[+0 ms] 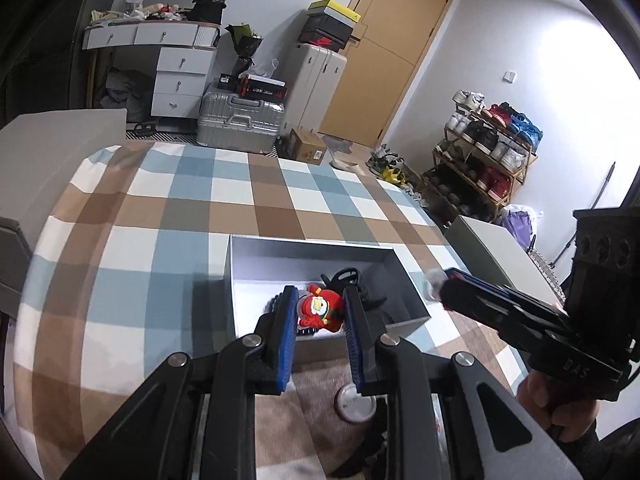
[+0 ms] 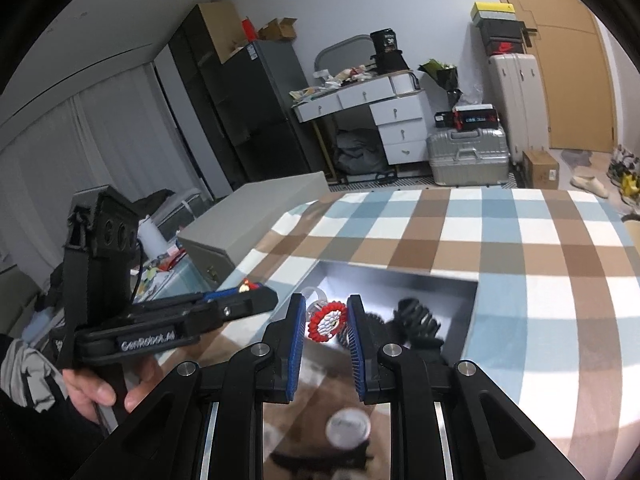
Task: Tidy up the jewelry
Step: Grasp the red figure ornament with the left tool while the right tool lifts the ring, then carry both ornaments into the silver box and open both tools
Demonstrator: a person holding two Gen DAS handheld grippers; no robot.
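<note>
Checked cloth [image 1: 160, 216] is looking matt and woven; grey box [image 1: 256, 256] appearing smooth card; red charm [image 1: 320, 310] showing glossy plastic.

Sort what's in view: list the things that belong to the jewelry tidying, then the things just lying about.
Belongs to the job:
- grey open box on the checked cloth
- red Santa charm, between the left tool fingers
- red-and-white beaded piece, between the right tool fingers
- black hair claw in the box

Just lying about:
- silver suitcase
- shoe rack
- white dresser
</note>
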